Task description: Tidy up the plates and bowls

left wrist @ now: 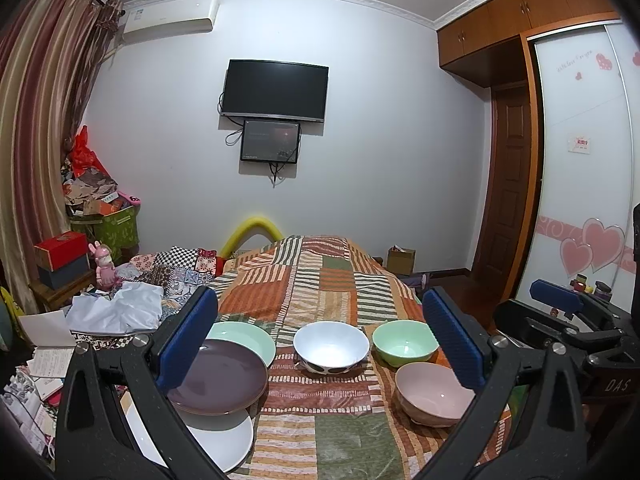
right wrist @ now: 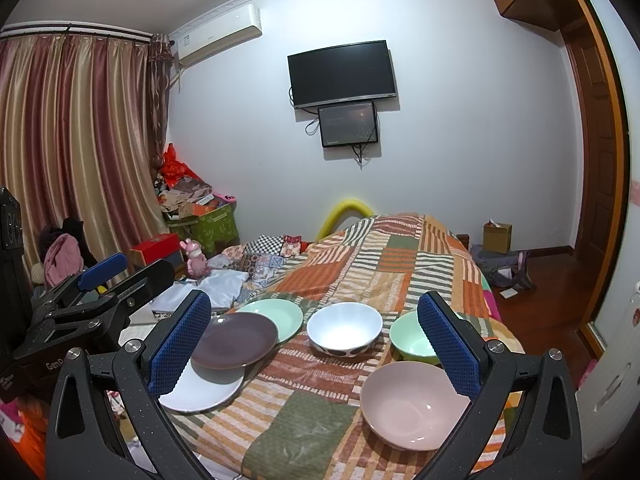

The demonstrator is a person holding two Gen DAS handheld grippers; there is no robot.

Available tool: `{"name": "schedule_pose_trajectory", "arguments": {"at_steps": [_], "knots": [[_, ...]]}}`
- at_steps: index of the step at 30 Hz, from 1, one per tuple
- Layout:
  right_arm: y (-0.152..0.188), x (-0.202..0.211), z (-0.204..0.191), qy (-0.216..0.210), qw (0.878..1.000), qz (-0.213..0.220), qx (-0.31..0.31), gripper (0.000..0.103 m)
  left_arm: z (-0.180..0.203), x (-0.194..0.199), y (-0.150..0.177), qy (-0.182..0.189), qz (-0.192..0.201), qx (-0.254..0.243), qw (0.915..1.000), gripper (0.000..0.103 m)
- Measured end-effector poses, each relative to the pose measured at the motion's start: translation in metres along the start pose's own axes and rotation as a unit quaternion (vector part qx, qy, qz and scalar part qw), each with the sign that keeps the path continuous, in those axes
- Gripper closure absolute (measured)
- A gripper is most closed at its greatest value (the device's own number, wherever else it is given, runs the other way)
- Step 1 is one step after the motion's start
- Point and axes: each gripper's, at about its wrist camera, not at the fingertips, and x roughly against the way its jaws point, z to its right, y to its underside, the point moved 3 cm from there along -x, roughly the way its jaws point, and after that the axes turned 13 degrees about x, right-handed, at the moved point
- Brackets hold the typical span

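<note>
- Here, both tongs hang above the near end of the bed [left wrist: 320, 280], released and holding nothing: the left gripper [left wrist: 320, 336] and the right gripper [right wrist: 316, 344] each show a wide gap between the blue pads.
- Lower left of both views: the purple plate [left wrist: 218, 378] overlaps the white plate [left wrist: 224, 444] and the green plate [left wrist: 244, 340] behind it.
- Centre: the white bowl [left wrist: 331, 346]. Right of it: the green bowl [left wrist: 405, 342] and, nearer, the pink bowl [left wrist: 430, 392], all apart.
- Judgement: stack like with like. Take a plate by its rim, lift clear before sliding across, and lower it flat; the soft quilt may let dishes tip.
</note>
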Motion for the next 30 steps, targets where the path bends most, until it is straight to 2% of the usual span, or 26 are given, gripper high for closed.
{"name": "schedule_pose_trajectory", "arguments": {"at_steps": [30], "knots": [[-0.0052, 0.0002, -0.0027, 0.001, 1.000, 0.001, 0.002, 0.000, 0.0035, 0.0019, 0.0004, 0.006, 0.004, -0.001, 1.0000, 0.000]]}}
